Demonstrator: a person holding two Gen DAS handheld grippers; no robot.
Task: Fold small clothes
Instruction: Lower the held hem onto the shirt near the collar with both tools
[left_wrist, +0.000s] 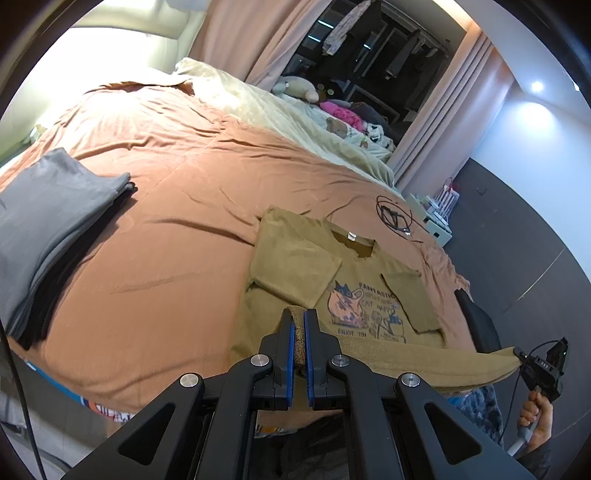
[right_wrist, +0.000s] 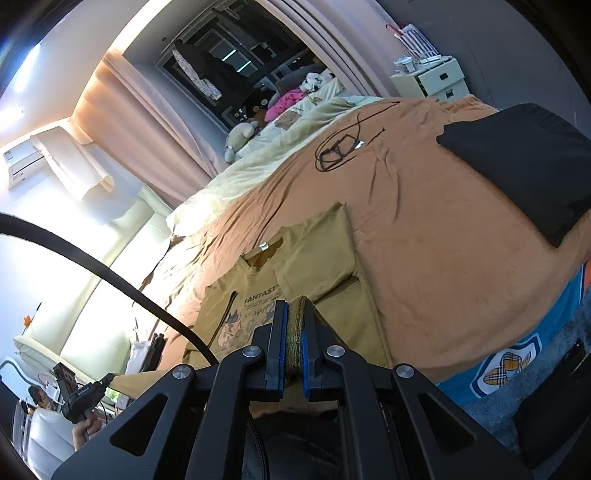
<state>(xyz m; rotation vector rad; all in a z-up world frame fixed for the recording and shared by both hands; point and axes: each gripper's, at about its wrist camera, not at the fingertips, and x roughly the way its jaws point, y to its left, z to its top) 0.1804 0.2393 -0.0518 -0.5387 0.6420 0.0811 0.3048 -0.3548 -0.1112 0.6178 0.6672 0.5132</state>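
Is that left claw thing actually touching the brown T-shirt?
Touching. In the left wrist view the left gripper is shut on the T-shirt: a fold of its hem sits squeezed between the blue pads.

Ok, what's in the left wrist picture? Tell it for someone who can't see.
The left gripper has its jaws shut on the hem of a tan T-shirt with a cat print, sleeves folded in, lying on an orange bed. The right gripper pinches the hem's other end, and grey folded clothes sit at left.
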